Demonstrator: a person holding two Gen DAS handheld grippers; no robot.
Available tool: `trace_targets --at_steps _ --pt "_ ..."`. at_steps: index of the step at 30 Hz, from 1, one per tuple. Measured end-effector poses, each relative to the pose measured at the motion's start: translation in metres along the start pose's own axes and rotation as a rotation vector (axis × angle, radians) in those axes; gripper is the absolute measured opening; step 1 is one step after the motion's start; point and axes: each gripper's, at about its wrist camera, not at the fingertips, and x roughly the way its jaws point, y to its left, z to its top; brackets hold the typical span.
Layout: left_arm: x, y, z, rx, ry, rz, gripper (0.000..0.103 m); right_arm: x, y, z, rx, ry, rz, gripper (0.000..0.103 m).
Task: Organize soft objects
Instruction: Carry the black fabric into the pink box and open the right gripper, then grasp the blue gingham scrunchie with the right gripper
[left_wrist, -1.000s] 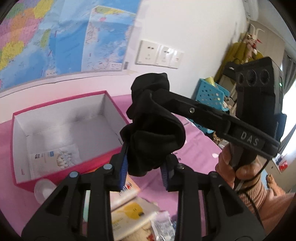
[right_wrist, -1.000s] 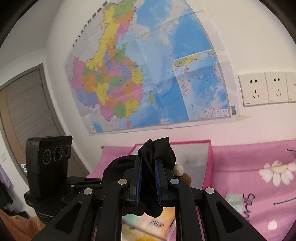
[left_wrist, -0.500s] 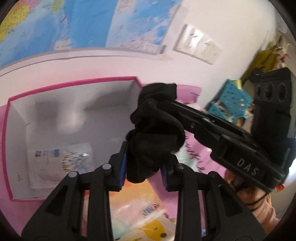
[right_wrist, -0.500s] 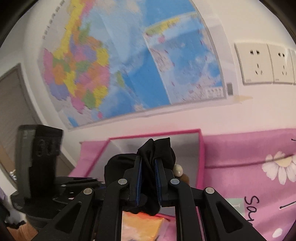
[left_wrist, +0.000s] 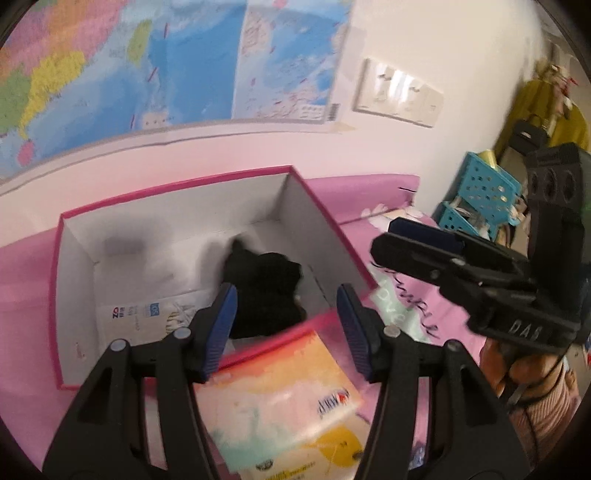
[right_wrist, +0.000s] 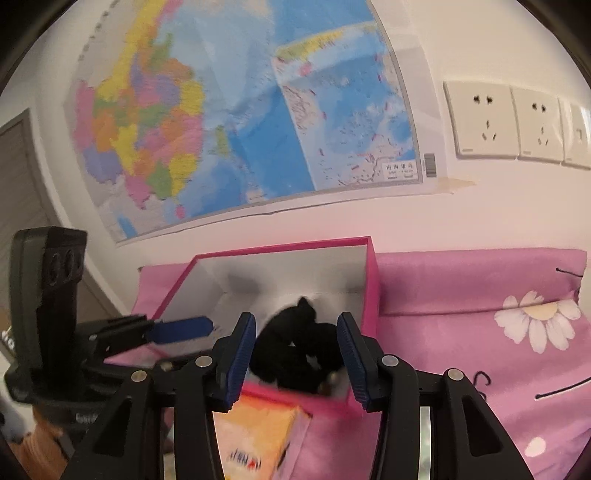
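Both the left claw (left_wrist: 286, 328) and right claw (right_wrist: 297, 354) are opening, empty; the black cloth (left_wrist: 266, 291) lies, seemingly loose, in the pink box (left_wrist: 55, 295) at frame centre.

A matt black cloth bundle (left_wrist: 264, 291) is seen inside the box (left_wrist: 321, 206), which looks like cardboard, pink outside and matt white within. Under the box, pink printed cloth (right_wrist: 480, 288) is spread. Beside its near wall, a glossy packet (left_wrist: 280, 398) is seen.
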Motion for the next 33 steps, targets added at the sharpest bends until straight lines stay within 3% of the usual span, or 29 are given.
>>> trace_targets --at_steps 4,10,20,26,30,33 --pt "-0.024 -0.011 -0.017 0.044 -0.027 -0.035 0.058 -0.033 0.003 -0.015 -0.042 -0.007 0.053 0.058" --pt "-0.055 -0.021 -0.049 0.075 -0.047 -0.107 0.058 -0.065 -0.003 -0.052 -0.040 0.055 0.114 0.060" --pt "-0.070 -0.052 -0.105 0.120 0.016 -0.231 0.058 -0.086 -0.006 -0.145 -0.016 0.267 0.126 0.060" --pt "-0.066 -0.066 -0.127 0.141 0.066 -0.254 0.058 -0.079 0.005 -0.183 -0.030 0.385 0.141 0.060" --pt "-0.065 -0.071 -0.133 0.136 0.078 -0.268 0.058 -0.077 0.015 -0.195 -0.073 0.418 0.132 0.049" --pt "-0.064 -0.073 -0.134 0.126 0.085 -0.281 0.058 -0.074 0.018 -0.198 -0.099 0.430 0.110 0.023"
